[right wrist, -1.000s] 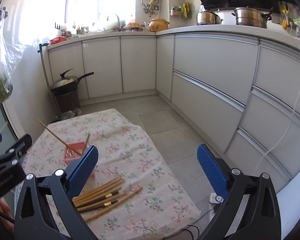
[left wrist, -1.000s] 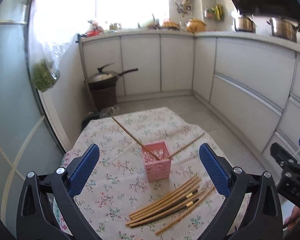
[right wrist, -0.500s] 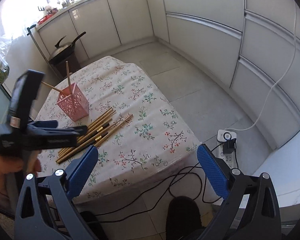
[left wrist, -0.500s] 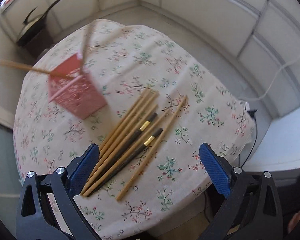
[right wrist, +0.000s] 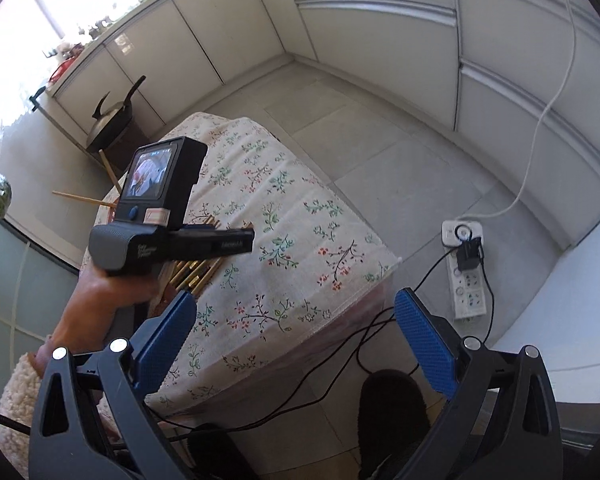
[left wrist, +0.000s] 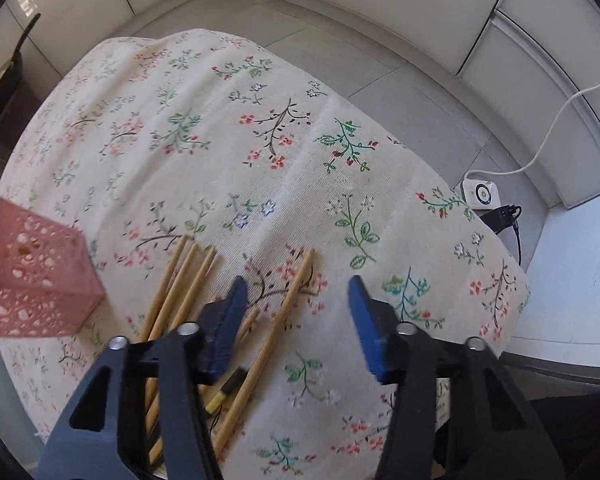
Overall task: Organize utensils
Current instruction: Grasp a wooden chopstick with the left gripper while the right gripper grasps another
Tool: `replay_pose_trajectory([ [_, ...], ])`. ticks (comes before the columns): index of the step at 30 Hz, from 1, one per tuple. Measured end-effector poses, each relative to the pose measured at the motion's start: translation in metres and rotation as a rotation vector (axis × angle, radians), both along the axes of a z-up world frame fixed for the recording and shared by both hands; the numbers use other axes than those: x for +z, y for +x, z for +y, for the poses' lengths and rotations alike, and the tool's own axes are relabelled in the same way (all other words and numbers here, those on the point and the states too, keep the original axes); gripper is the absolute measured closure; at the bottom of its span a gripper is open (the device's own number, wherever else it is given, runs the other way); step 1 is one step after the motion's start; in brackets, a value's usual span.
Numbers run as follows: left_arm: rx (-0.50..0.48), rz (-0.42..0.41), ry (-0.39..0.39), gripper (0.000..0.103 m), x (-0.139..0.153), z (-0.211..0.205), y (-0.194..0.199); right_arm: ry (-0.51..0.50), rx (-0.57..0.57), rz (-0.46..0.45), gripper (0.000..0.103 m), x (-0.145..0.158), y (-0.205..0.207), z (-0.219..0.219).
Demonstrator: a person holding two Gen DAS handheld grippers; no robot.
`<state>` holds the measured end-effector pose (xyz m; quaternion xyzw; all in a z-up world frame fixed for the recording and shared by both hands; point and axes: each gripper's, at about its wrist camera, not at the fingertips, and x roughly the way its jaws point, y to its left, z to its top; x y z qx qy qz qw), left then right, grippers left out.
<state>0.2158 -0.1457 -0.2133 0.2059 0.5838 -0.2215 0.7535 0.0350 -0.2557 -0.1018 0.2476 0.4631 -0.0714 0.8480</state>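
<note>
Chopstick (left wrist: 278, 322) between closing left gripper (left wrist: 296, 320) jaws, untouched, on tablecloth (left wrist: 260, 140).

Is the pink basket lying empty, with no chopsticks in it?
No. In the right wrist view two chopsticks stick up out of the pink basket behind the left gripper's camera, while others lie loose on the tablecloth.

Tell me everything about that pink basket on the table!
The pink basket is a small square cup, seemingly plastic, its walls full of little holes. It stands on the flowery tablecloth at the left edge of the left camera's picture, beside loose chopsticks lying flat. Wooden sticks poke out of its top. Nothing grips it.
</note>
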Motion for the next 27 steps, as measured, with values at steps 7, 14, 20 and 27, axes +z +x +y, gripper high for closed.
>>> replay_pose_trajectory([
  [7, -0.012, 0.025, 0.022, 0.084, -0.011, 0.003, 0.006, 0.035, 0.018, 0.032, 0.007, -0.008, 0.004, 0.0],
  [14, -0.029, -0.039, 0.028, 0.099, -0.01, 0.011, -0.012, 0.037, 0.02, 0.072, 0.007, -0.016, 0.01, 0.0],
  [20, -0.019, -0.156, -0.016, 0.099, 0.026, 0.049, -0.041, 0.048, -0.03, 0.105, 0.007, -0.027, 0.015, -0.001],
  [27, 0.092, -0.283, -0.133, 0.099, 0.103, 0.116, -0.086, 0.109, -0.004, 0.212, 0.007, -0.042, 0.062, 0.03],
])
